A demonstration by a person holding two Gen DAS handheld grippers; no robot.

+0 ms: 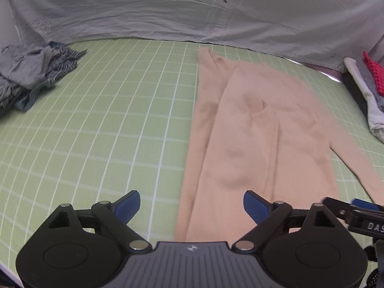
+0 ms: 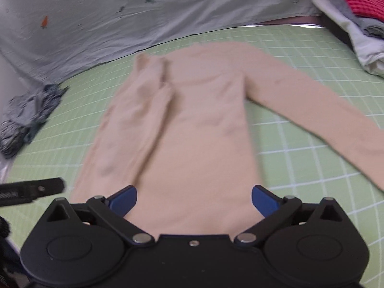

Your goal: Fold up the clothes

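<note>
A beige long-sleeved top (image 2: 192,124) lies flat on the green checked mat (image 2: 312,168), neck end far from me. Its left side and sleeve (image 1: 208,124) are folded in over the body; the right sleeve (image 2: 319,110) stretches out to the right. My left gripper (image 1: 192,205) hovers open over the top's near left edge, nothing between its blue pads (image 1: 128,205). My right gripper (image 2: 194,201) stands open above the near hem, the cloth below it and not pinched. The right gripper's tip (image 1: 355,206) shows at the right of the left wrist view.
A crumpled grey and striped pile (image 1: 31,74) lies at the mat's far left. Folded clothes, white, grey and red (image 2: 355,16), are stacked at the far right. A pale sheet with carrot prints (image 1: 192,9) hangs behind the mat.
</note>
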